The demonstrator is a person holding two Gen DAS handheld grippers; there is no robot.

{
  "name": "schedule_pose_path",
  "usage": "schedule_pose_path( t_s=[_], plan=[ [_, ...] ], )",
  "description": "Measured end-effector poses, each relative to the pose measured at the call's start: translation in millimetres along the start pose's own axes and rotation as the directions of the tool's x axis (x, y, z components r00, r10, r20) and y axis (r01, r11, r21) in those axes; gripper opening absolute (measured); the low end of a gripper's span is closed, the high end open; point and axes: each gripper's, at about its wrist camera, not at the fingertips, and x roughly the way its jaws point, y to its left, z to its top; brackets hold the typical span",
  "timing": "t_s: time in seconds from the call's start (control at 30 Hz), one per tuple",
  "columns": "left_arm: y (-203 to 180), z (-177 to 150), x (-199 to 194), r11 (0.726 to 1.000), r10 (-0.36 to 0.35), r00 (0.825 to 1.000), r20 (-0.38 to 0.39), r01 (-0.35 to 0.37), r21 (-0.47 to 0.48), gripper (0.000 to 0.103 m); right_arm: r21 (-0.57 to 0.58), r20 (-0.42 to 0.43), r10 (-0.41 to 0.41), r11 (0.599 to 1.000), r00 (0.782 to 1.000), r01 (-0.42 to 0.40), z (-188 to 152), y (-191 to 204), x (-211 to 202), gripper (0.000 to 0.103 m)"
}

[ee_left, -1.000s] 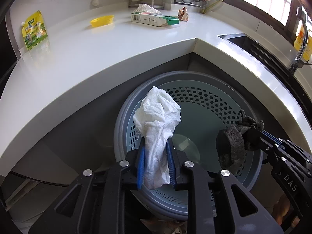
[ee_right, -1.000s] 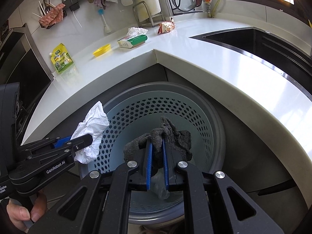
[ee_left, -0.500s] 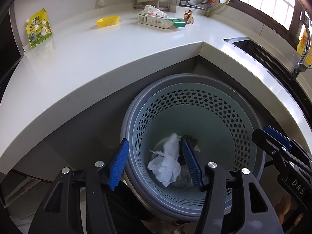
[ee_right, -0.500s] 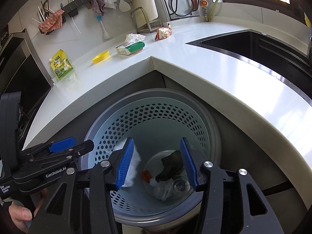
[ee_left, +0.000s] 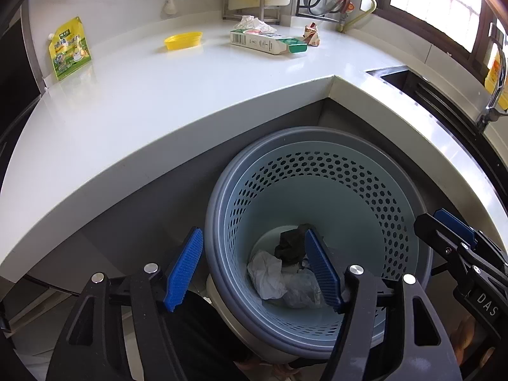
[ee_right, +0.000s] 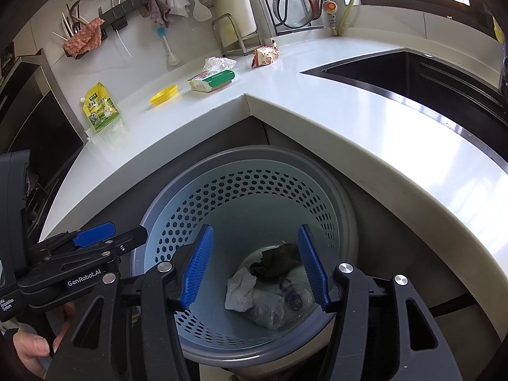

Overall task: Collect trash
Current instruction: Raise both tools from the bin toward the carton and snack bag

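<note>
A grey perforated bin [ee_left: 390,197] [ee_right: 177,222] stands on the floor below the counter corner. At its bottom lie a crumpled white tissue [ee_left: 266,273] [ee_right: 239,289], a dark grey rag [ee_left: 290,246] [ee_right: 276,258] and a clear plastic piece [ee_right: 295,300]. My left gripper [ee_left: 254,273] hangs over the bin's near left rim, its jaws still opening and nothing between them. My right gripper [ee_right: 255,266] hovers over the bin, jaws also opening and empty. On the counter remain a green-and-white carton [ee_left: 268,41] [ee_right: 211,81], a crumpled tissue [ee_left: 252,22] [ee_right: 219,63], a snack wrapper [ee_left: 311,34] [ee_right: 265,55], a yellow lid [ee_left: 183,40] [ee_right: 164,94] and a yellow-green pouch [ee_left: 68,52] [ee_right: 101,106].
The white L-shaped counter [ee_left: 158,101] [ee_right: 349,111] wraps round the bin. A black sink [ee_right: 412,76] with a tap [ee_left: 495,95] lies on the right. Utensils, cloths and a pot rack [ee_right: 295,3] line the back wall. A person's hand [ee_right: 35,346] holds the left gripper.
Both grippers opened. The white tissue fell from the left gripper and the dark rag from the right; both now lie at the bottom of the bin.
</note>
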Motion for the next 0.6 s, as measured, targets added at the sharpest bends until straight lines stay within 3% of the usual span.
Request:
schedule_pose_path(
  t_s=[0.6],
  plan=[
    [-0.8,32.3,-27.6,0.999,0.016,0.995,0.098,-0.013,-0.034,0.085,-0.042,0.1,0.013,0.999,0.995,-0.009,24.6,3.1,-23.7,0.065]
  ],
)
